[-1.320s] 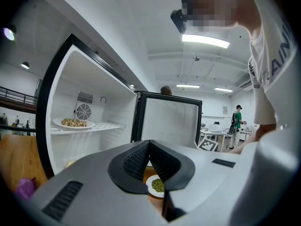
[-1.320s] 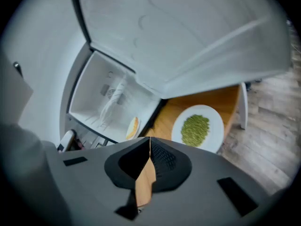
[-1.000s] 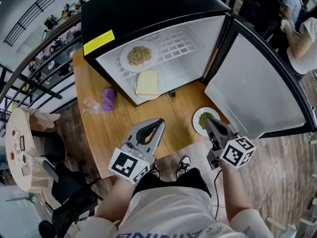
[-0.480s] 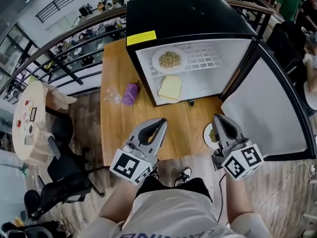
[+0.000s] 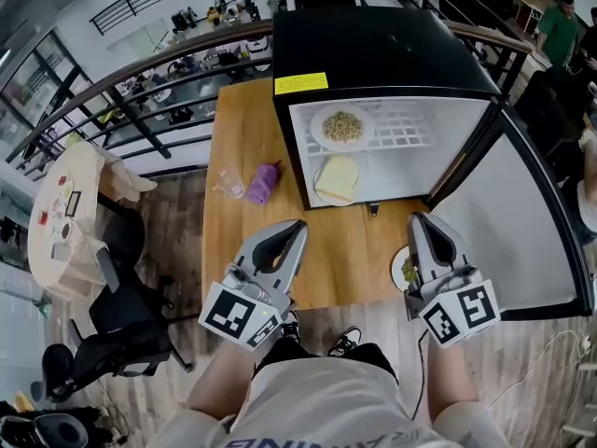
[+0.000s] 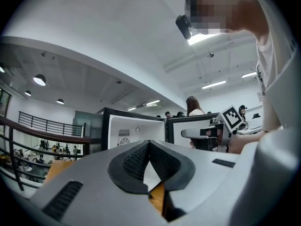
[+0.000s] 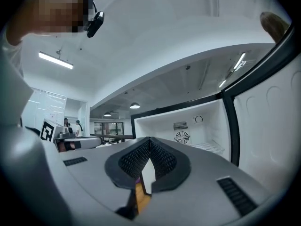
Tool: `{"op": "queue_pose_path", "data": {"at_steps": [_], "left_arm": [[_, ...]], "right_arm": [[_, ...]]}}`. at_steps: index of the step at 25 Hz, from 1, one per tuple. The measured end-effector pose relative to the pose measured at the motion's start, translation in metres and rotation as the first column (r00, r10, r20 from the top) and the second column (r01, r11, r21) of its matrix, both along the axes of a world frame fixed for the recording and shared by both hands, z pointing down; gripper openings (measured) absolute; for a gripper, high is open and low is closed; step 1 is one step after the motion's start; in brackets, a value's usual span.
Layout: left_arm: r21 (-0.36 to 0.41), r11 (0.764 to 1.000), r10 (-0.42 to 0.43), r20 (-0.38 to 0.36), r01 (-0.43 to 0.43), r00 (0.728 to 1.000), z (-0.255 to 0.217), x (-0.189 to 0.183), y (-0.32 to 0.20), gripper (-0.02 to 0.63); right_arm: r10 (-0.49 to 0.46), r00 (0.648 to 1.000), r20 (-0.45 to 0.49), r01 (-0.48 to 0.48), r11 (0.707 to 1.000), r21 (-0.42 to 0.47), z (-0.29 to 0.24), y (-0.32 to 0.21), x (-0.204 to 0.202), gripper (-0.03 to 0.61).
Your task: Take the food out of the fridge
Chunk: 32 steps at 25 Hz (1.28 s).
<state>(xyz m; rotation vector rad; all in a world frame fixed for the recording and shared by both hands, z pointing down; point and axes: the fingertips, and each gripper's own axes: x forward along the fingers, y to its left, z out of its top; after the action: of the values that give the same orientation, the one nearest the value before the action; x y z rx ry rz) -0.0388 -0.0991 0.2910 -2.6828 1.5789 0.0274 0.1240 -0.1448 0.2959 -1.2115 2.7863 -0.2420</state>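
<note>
Only from the head view, the food. Inside the fridge, a plate of grains on the wire shelf, and under it a pale slice of bread on the lower level. Outside, on the wooden table, a plate with green food, half hidden behind the right gripper. Left of the fridge, a purple object just beside a clear cup.

Only from the gripper views, the pads. Left gripper: pressed together at the tips, nothing between. Right gripper: the same, closed and empty. Also only in the right gripper view, a round fan grille on the back wall of the fridge.

Both grippers held level over the near edge of the table, apart from each other, pointing toward the open fridge. Between them and the fridge, bare wood. On the right, the fridge door swung wide, its inner face close beside the right gripper. On the left, more free table up to its edge, then a dark chair on the floor below.
</note>
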Motion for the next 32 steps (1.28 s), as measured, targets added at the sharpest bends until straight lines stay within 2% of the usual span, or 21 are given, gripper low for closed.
{"op": "queue_pose_path", "data": {"at_steps": [3,7,16,24,32], "left_arm": [[0.014,1.0,-0.001,0.009,0.001,1.0,-0.003,0.0,-0.003,0.008],[0.029,1.0,0.008,-0.013,-0.007,1.0,-0.006,0.0,-0.002,0.008],[0.025,1.0,0.001,-0.002,-0.001,1.0,-0.005,0.0,-0.001,0.008],[0.008,1.0,-0.016,-0.005,0.016,1.0,0.001,-0.002,0.006,0.008],[0.011,1.0,0.012,-0.012,-0.012,1.0,0.004,-0.034,0.011,0.008]], "right_arm": [[0.007,1.0,0.01,-0.007,1.0,-0.007,0.0,-0.003,0.0,0.02],[0.012,1.0,0.01,-0.012,1.0,-0.018,0.002,-0.003,0.001,0.02],[-0.003,1.0,0.014,0.003,0.999,-0.037,0.007,-0.009,-0.003,0.021],[0.004,0.999,0.042,0.003,0.986,-0.166,0.027,-0.039,-0.019,0.023],[0.029,0.997,0.068,-0.012,0.971,-0.239,0.035,-0.054,-0.055,0.023]]}}
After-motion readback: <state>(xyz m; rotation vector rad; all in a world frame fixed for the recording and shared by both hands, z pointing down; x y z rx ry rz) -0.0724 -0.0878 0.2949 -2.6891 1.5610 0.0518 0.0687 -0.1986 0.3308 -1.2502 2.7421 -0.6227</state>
